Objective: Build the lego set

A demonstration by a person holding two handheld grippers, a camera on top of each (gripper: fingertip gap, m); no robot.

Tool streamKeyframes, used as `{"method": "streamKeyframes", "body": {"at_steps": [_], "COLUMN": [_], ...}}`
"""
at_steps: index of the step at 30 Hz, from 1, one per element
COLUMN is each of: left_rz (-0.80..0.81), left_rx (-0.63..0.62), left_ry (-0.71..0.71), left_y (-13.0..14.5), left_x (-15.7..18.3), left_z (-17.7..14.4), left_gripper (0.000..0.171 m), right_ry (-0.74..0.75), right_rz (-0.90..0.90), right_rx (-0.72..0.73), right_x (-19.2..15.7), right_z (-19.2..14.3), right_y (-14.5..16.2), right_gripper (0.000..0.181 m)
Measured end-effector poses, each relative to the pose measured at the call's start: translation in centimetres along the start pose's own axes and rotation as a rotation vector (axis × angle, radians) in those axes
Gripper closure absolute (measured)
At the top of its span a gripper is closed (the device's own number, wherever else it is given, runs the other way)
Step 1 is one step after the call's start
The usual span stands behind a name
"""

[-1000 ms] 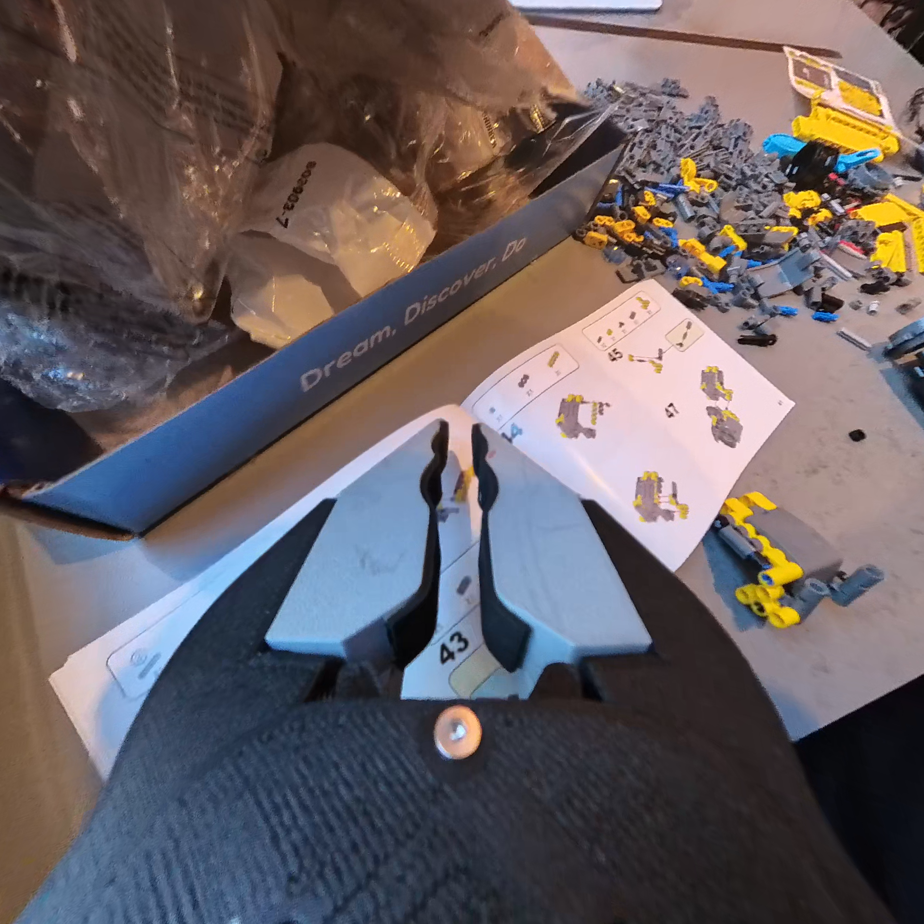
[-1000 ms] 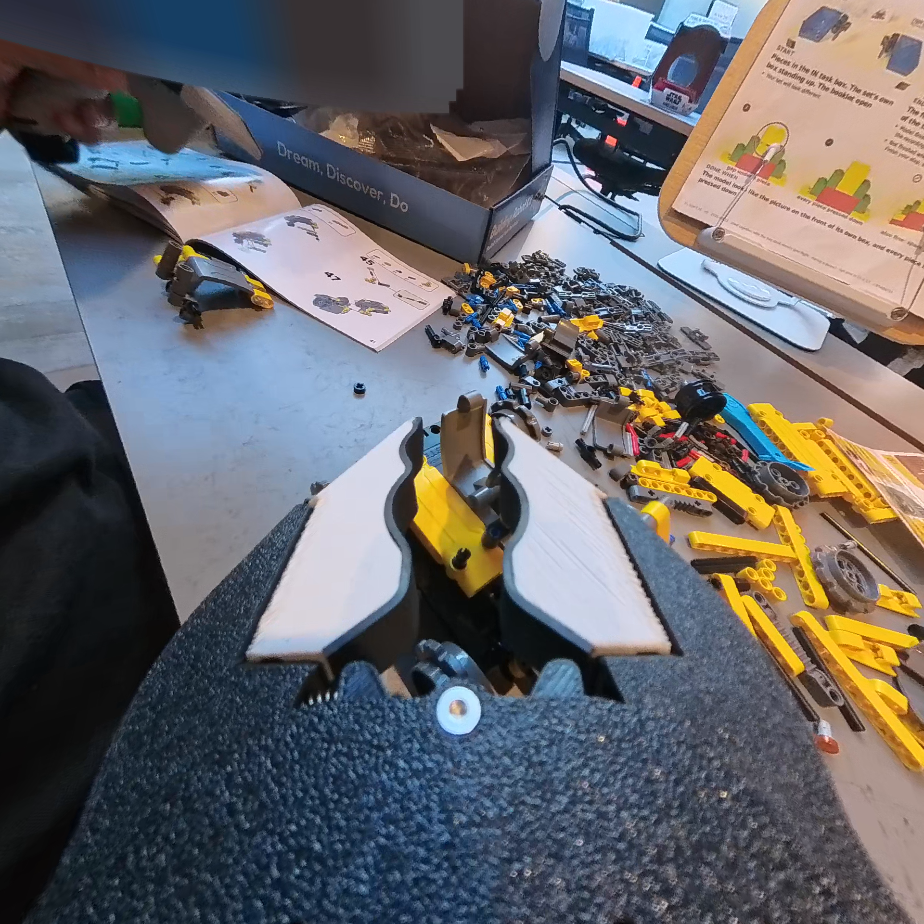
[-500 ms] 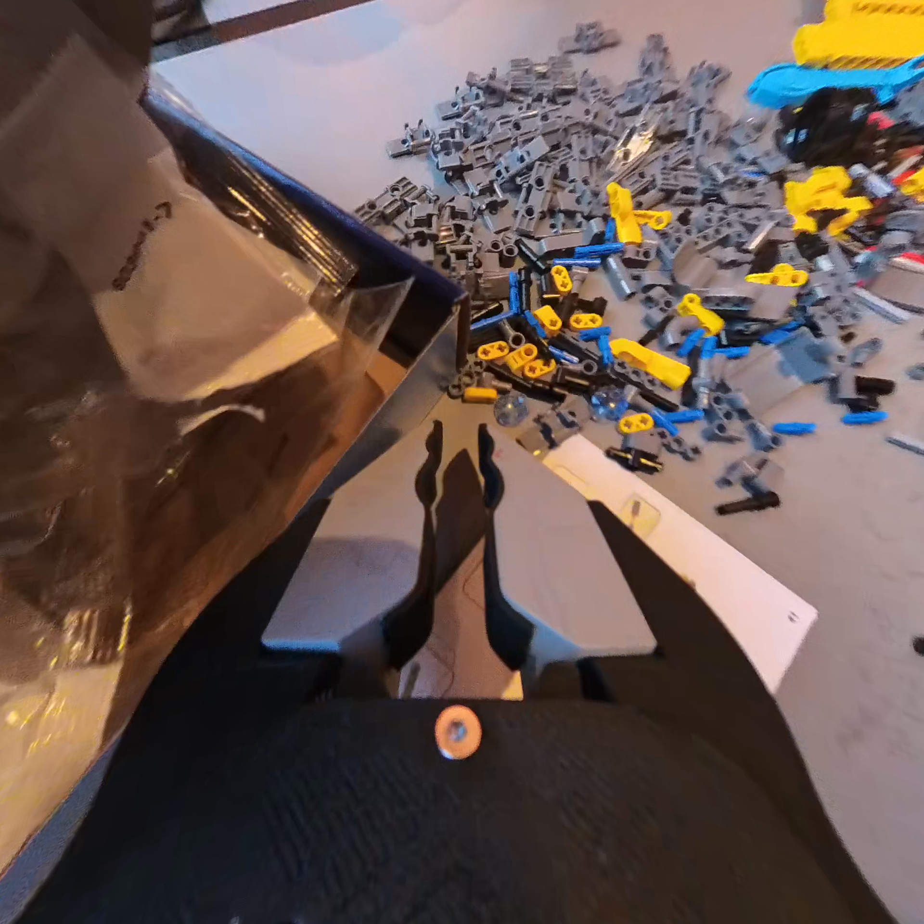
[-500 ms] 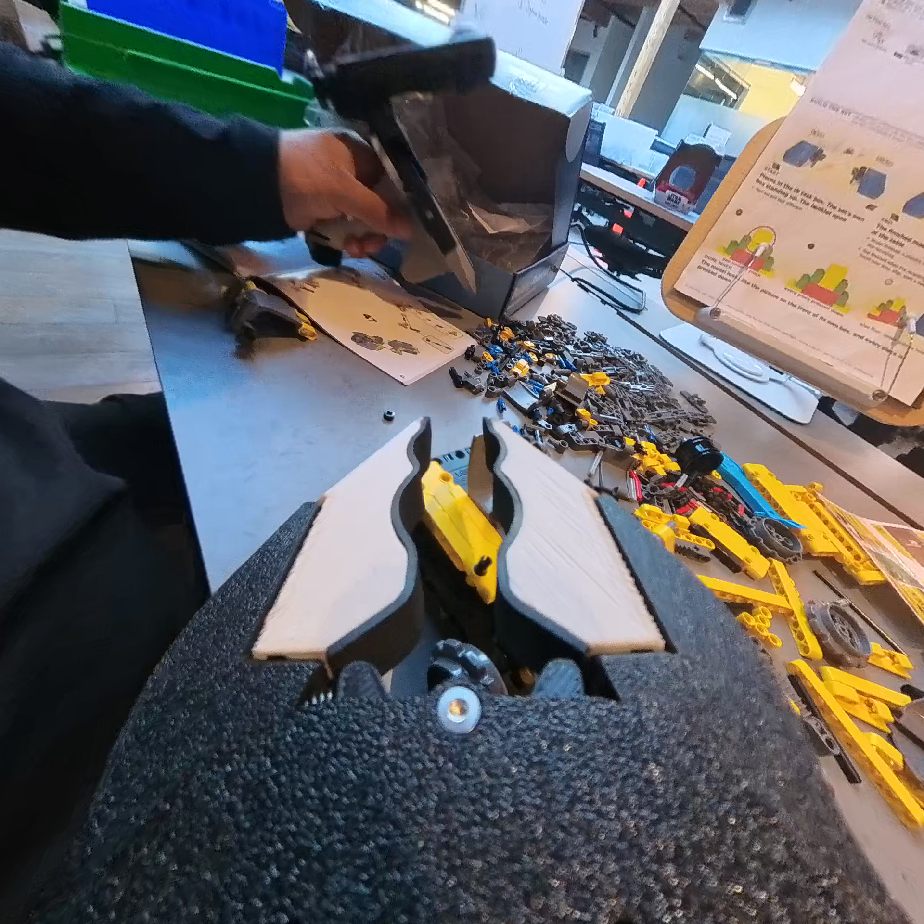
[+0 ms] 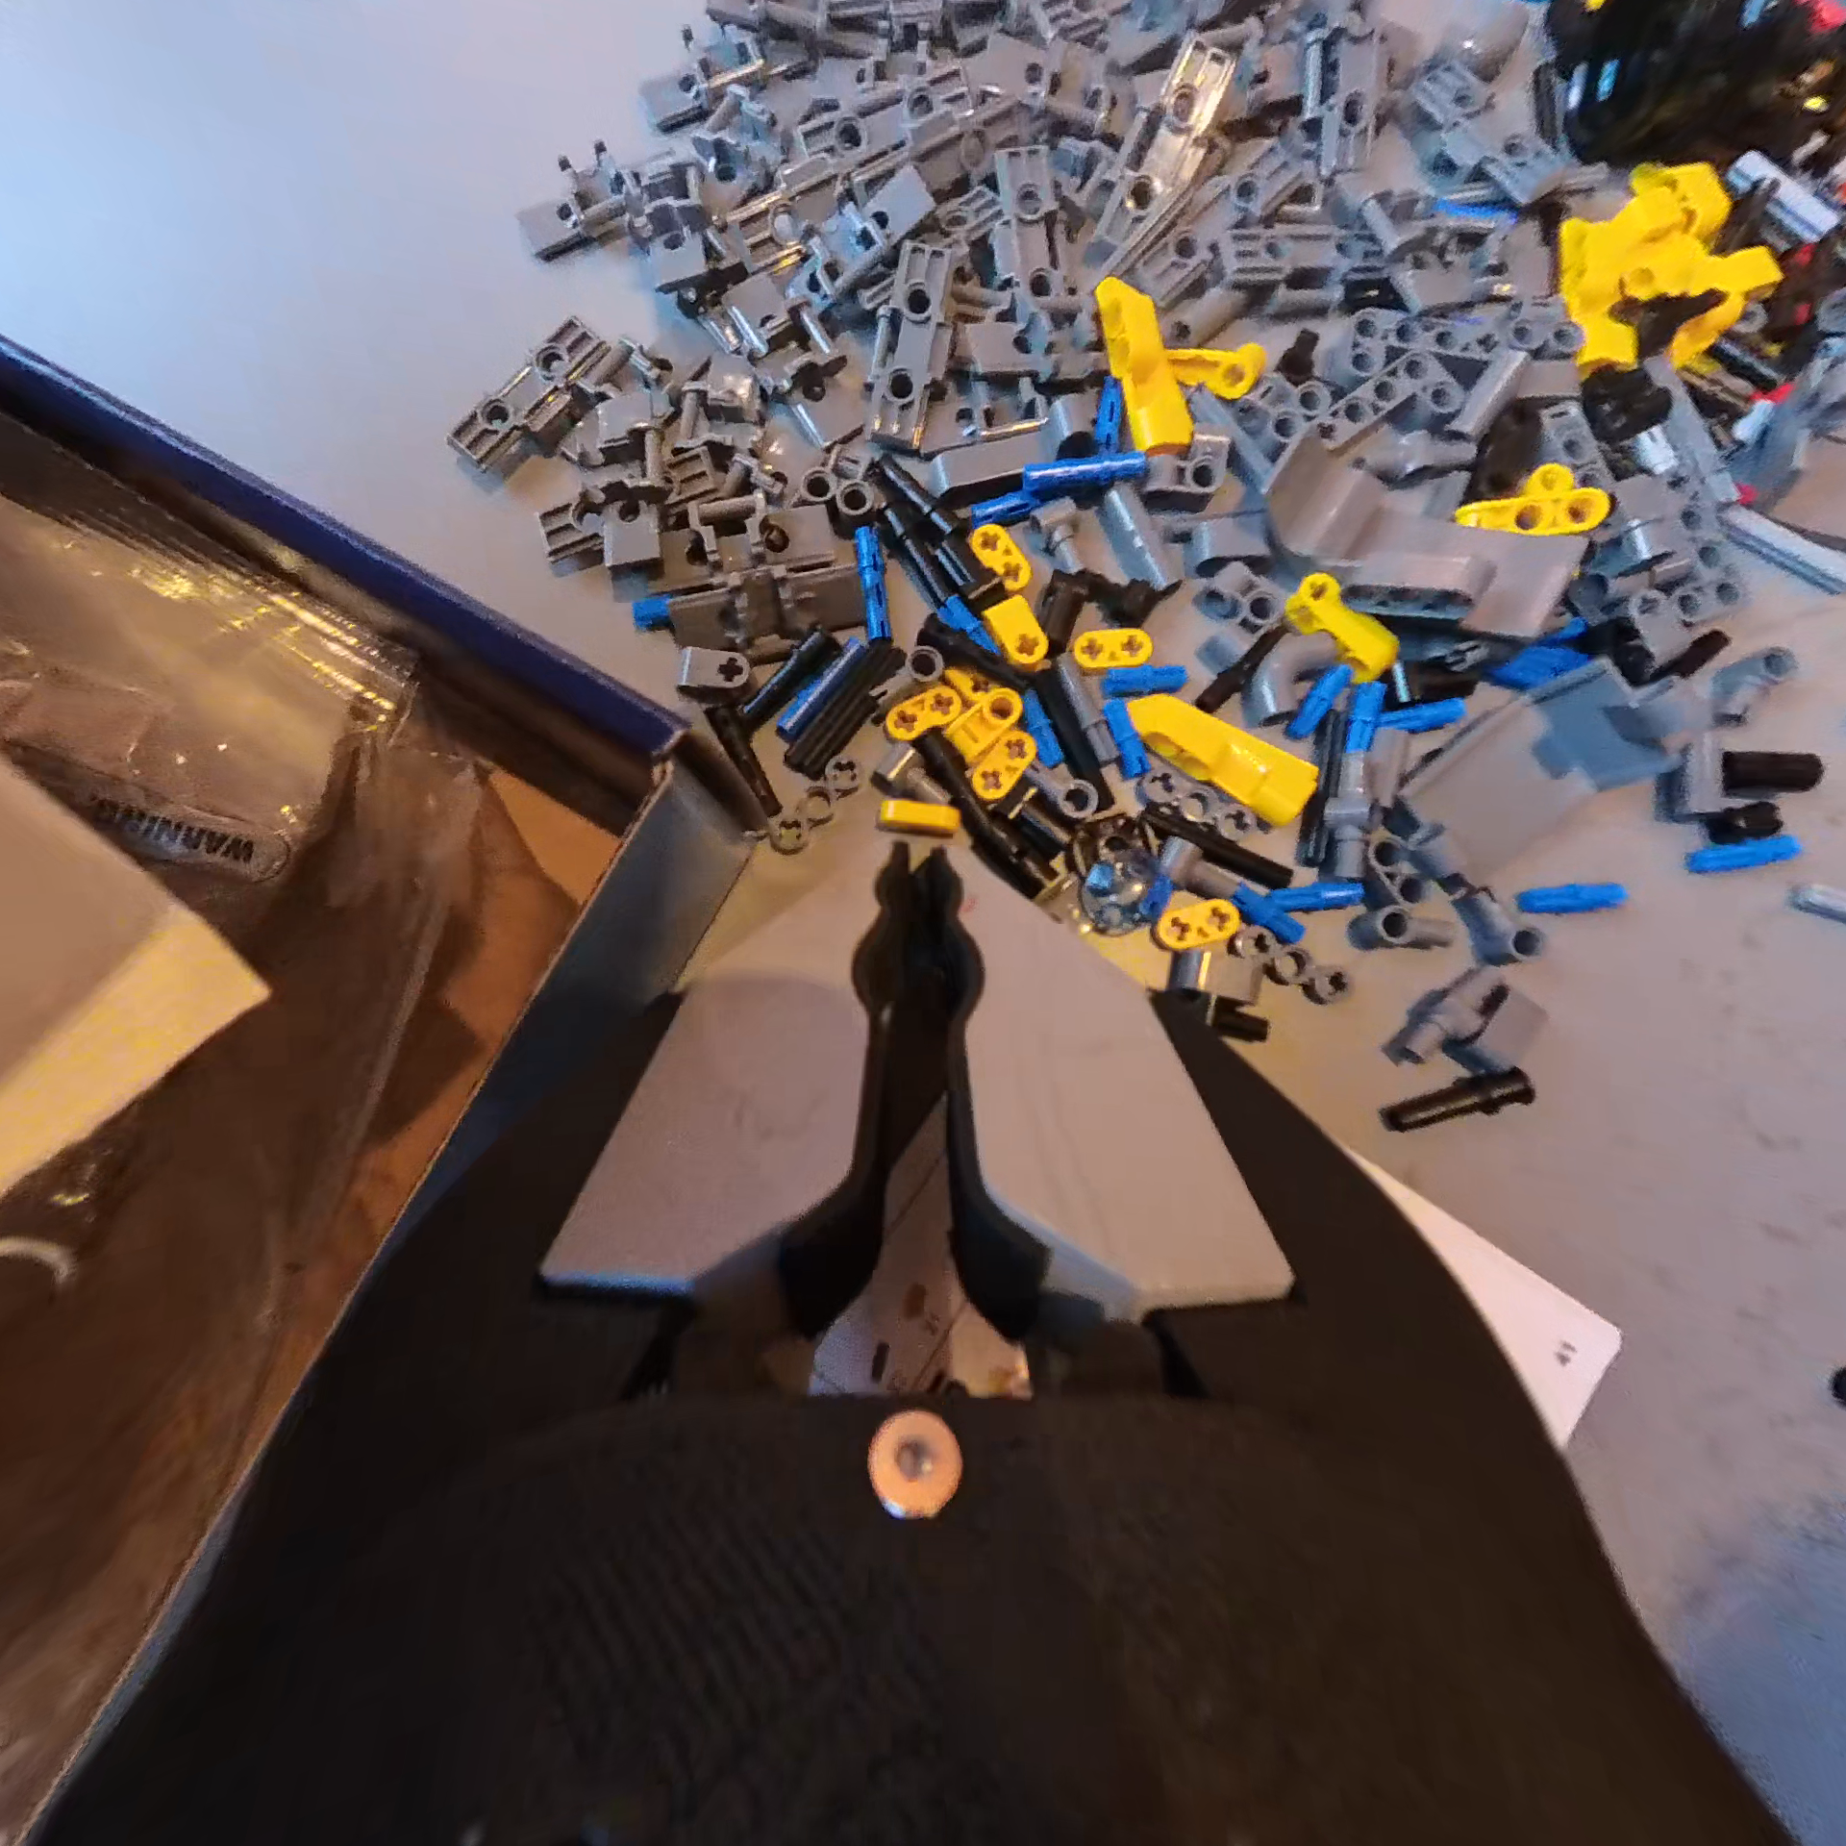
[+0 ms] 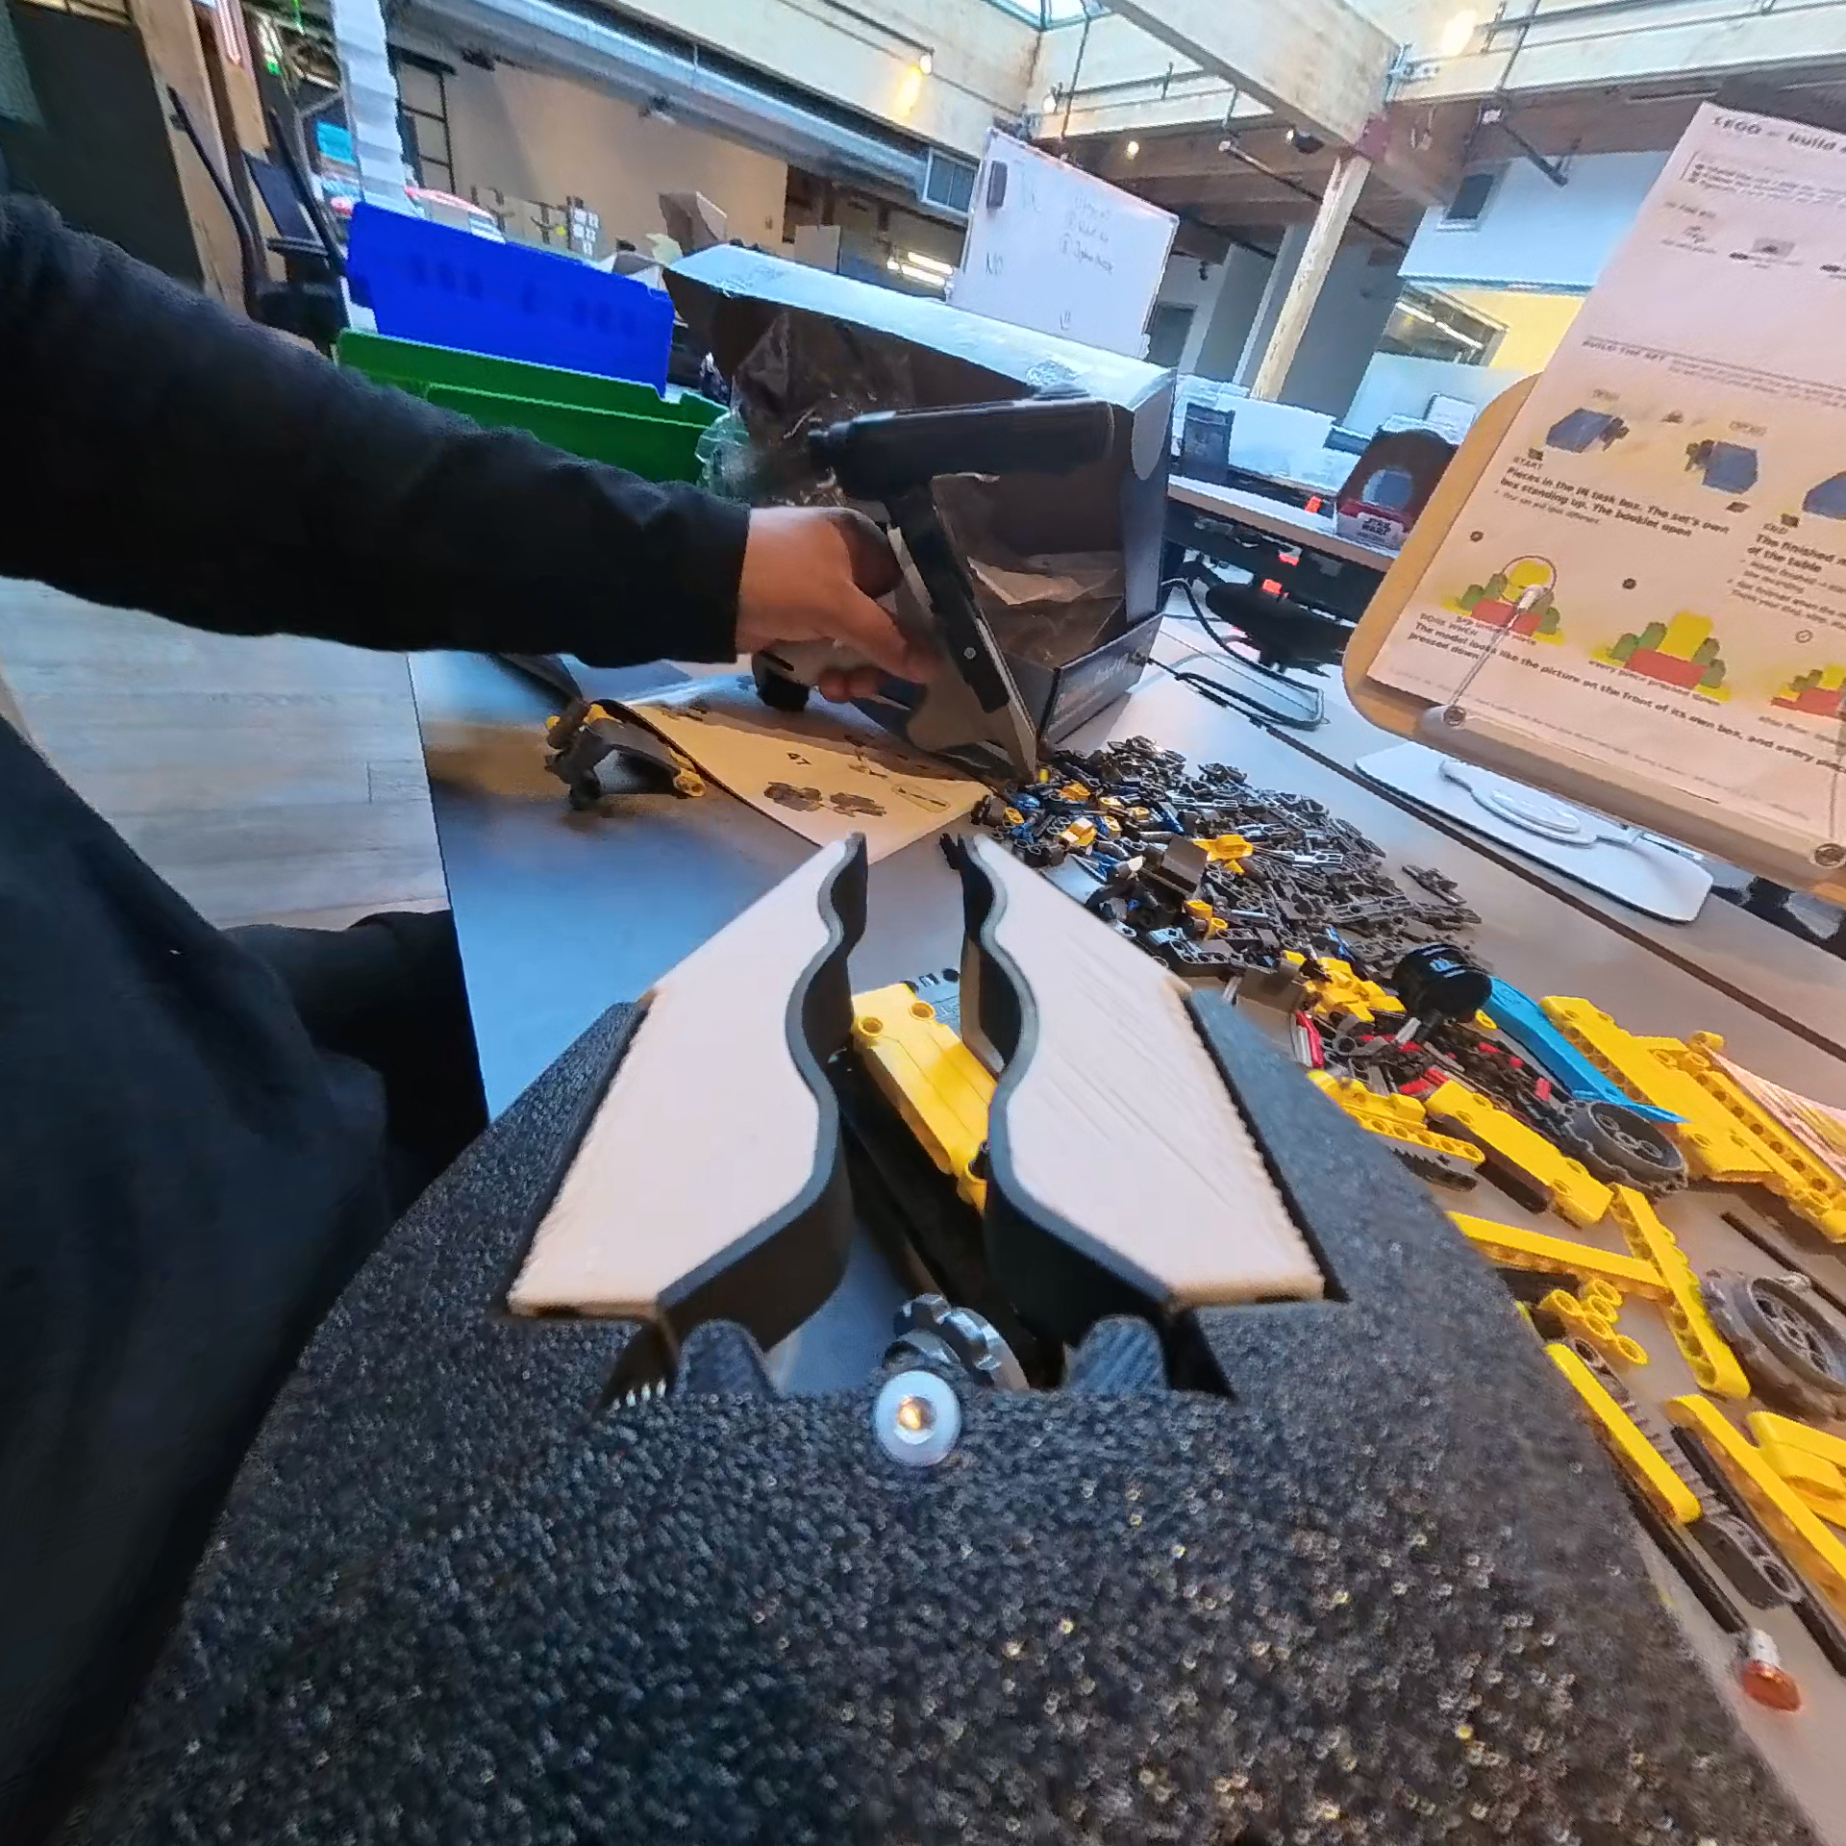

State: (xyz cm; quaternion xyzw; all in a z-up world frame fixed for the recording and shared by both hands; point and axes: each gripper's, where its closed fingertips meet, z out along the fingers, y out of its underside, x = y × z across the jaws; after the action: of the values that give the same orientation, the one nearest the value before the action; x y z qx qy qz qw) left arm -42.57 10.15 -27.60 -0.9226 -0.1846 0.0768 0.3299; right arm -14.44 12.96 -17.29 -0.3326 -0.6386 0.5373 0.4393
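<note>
Two grippers: both over grey table (image 5: 250,200); left out at the parts, right nearer the person.
Left gripper (image 5: 914,869): tips pinched together, nothing visible between them.
Left position: tips just short of small yellow plate (image 5: 919,817) at near edge of loose parts pile (image 5: 1149,499), beside corner of dark blue box (image 5: 639,779).
Below left: white booklet (image 5: 1478,1329) under the fingers; plastic bags (image 5: 250,699) in the box.
Right gripper (image 6: 907,849): part-open, clamped on yellow build (image 6: 924,1059) sitting deep between the fingers; tips apart and bare.
Right view: hand (image 6: 819,599) on the left tool, small grey build (image 6: 609,759) by the booklet.
Delta, 0.5 s: left jaws gone from narrow gap to closed; pile closer.
Delta, 1.0 s: left was over the booklet page; right grip unchanged.
</note>
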Motion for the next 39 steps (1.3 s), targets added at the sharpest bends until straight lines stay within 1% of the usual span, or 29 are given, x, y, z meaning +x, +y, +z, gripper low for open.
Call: {"method": "streamKeyframes", "body": {"at_steps": [2,4,5,7,9,13,15,18,20,26,28,30,31,33,34,36,39], "left_rz": [0.032,0.126,0.189,0.322,0.411,0.625,0.682,0.726,0.750,0.763,0.799,0.867,0.877,0.814,0.765,0.692,0.653], "left_rx": [-0.002,-0.020,-0.051,-0.157,-0.233,-0.380,-0.472,-0.571,-0.618,-0.705,-0.678,-0.608,-0.592,-0.608,-0.618,-0.606,-0.622], "left_ry": [-0.040,-0.064,-0.079,-0.073,-0.077,-0.053,-0.024,-0.008,-0.004,-0.002,0.050,0.152,0.174,0.179,0.195,0.238,0.259], "left_y": [0.0,-0.1,0.0,0.6,0.3,-0.7,-1.0,-1.6,-1.7,-1.4,-1.4,-1.5,-1.5,-1.3,-1.2,-1.0,-0.3], "left_x": [-0.5,-0.5,-0.4,-0.1,0.1,0.1,0.1,0.1,0.2,0.3,1.2,3.2,3.8,4.1,4.4,5.1,5.3], "left_z": [-0.5,-1.1,-1.3,-1.7,-1.7,-2.0,-2.3,-2.1,-1.6,-0.8,-1.1,-1.4,-1.4,-1.0,-0.8,-0.3,0.1], "left_gripper": [0.168,0.159,0.158,0.158,0.151,0.147,0.143,0.141,0.145,0.151,0.158,0.160,0.161,0.159,0.155,0.154,0.153], "right_ry": [-0.004,-0.007,-0.011,-0.014,-0.016,-0.014,-0.011,-0.010,-0.012,-0.021,-0.024,-0.026,-0.027,-0.030,-0.031,-0.032,-0.030], "right_rz": [0.007,0.014,0.017,0.019,0.017,0.004,0.000,-0.001,-0.001,-0.001,0.002,0.006,0.008,0.009,0.009,0.006,0.006], "right_rx": [0.010,0.018,0.022,0.026,0.029,0.034,0.040,0.045,0.049,0.059,0.063,0.068,0.069,0.072,0.073,0.074,0.077], "right_x": [0.0,0.0,0.0,-0.1,-0.1,-0.3,-0.3,-0.3,-0.4,-0.5,-0.6,-0.5,-0.5,-0.6,-0.6,-0.6,-0.6], "right_z": [-0.1,-0.2,-0.2,-0.2,-0.3,-0.3,-0.4,-0.5,-0.5,-0.7,-0.8,-0.8,-0.8,-0.9,-0.9,-0.9,-0.9], "right_y": [-0.1,-0.2,-0.3,-0.4,-0.4,-0.5,-0.5,-0.6,-0.7,-0.8,-0.9,-1.0,-1.0,-1.0,-1.0,-1.1,-1.1], "right_gripper": [0.163,0.163,0.163,0.164,0.163,0.163,0.163,0.164,0.164,0.164,0.164,0.164,0.164,0.164,0.164,0.164,0.164]}}
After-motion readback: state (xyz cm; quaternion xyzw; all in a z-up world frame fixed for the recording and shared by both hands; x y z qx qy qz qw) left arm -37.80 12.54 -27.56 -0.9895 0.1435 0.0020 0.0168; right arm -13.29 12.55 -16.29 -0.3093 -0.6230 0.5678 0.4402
